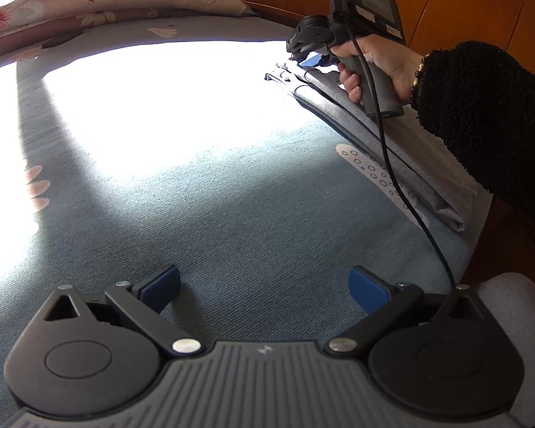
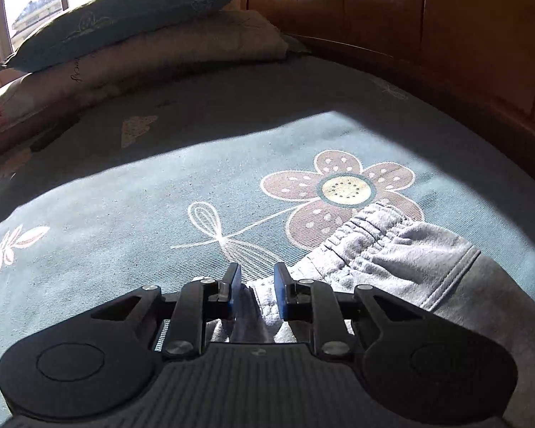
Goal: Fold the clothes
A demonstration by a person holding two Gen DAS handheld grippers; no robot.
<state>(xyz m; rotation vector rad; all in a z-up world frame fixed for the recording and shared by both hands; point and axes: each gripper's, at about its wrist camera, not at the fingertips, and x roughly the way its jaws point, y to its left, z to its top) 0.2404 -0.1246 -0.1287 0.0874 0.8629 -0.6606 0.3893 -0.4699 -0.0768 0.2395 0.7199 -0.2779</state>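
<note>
Grey sweatpants [image 2: 392, 249] lie folded along the bed's [image 1: 232, 196] right edge, waistband on a printed flower [image 2: 342, 192]. We see our right gripper [image 2: 255, 292] pinching a fabric fold; left gripper [image 1: 264, 289] spread wide, nothing between. Pillows [image 2: 135, 35] stacked beyond.

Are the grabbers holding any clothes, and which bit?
The right gripper pinches a fold of the grey pants by the edge near the stretchy waistband. The left gripper is wide open, holding nothing.
</note>
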